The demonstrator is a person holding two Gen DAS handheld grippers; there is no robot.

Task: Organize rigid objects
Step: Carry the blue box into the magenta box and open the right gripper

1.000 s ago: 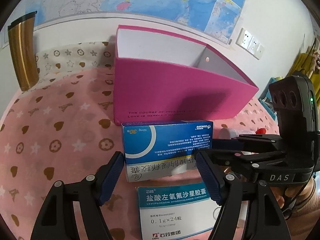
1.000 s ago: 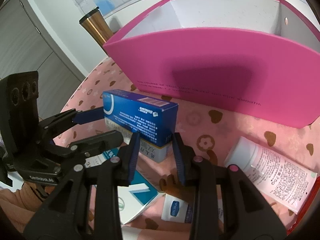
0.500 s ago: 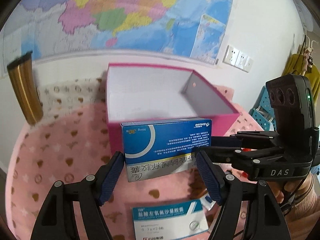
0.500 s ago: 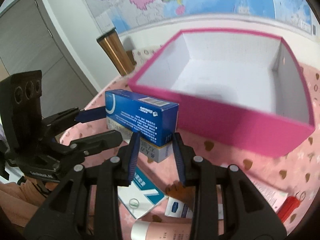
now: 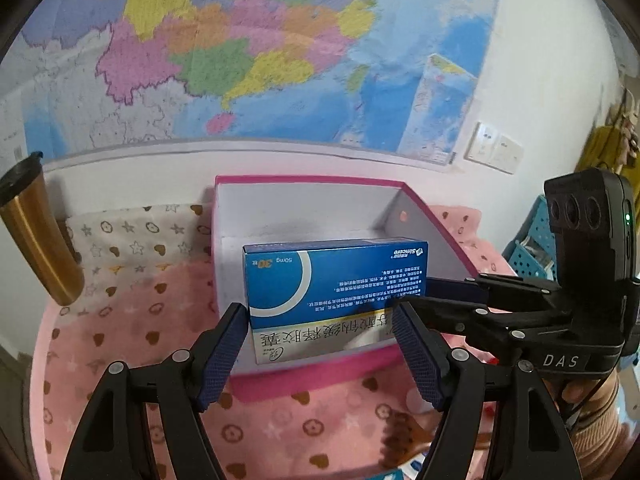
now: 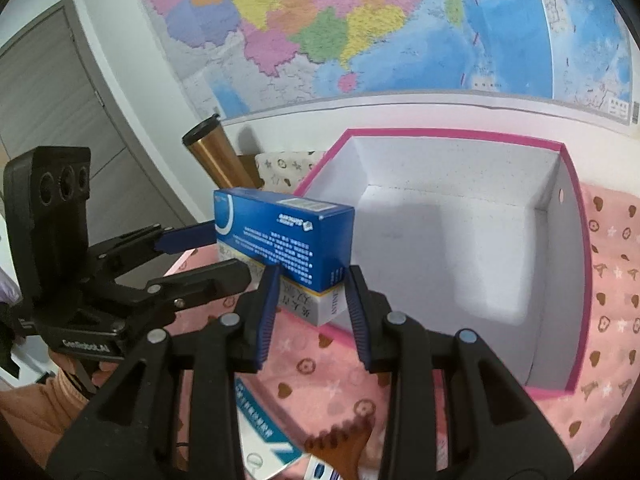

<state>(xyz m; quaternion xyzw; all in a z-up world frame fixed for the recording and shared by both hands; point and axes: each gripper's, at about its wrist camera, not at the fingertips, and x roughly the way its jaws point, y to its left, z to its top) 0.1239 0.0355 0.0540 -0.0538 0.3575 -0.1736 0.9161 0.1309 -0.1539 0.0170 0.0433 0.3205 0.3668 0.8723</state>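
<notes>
Both claws carry one blue medicine box (image 5: pixel 336 296) over the near rim of the open pink bin (image 5: pixel 304 200), so the step in hand looks like the delivery of this carton into the bin. The left claw (image 5: pixel 320 344) is clenched across the box's long span, one pad at each end, while the right claw (image 6: pixel 312 300) pinches the narrow end from the side. In the right view the box hangs partly above the bin's near corner and partly outside it, clear of the white floor of the bin. The next move likely calls for carrying it further in and lowering it until it rests flat, then releasing both claws together so the box does not tip against the wall. The bin seems to hold nothing else, so placement is free. The left view shows the box's printed face head-on, the right claw's body at the right edge, and a gold tumbler (image 5: pixel 36 236) standing well apart to the left on the patterned pink cloth (image 5: pixel 120 320). The right view alone shows the whole depth of the bin, the box's height above it, and another blue-and-white carton (image 6: pixel 260 428) lying on the cloth below, near a brown object too cut off to name. A wall map (image 6: pixel 360 20) hangs behind.
</notes>
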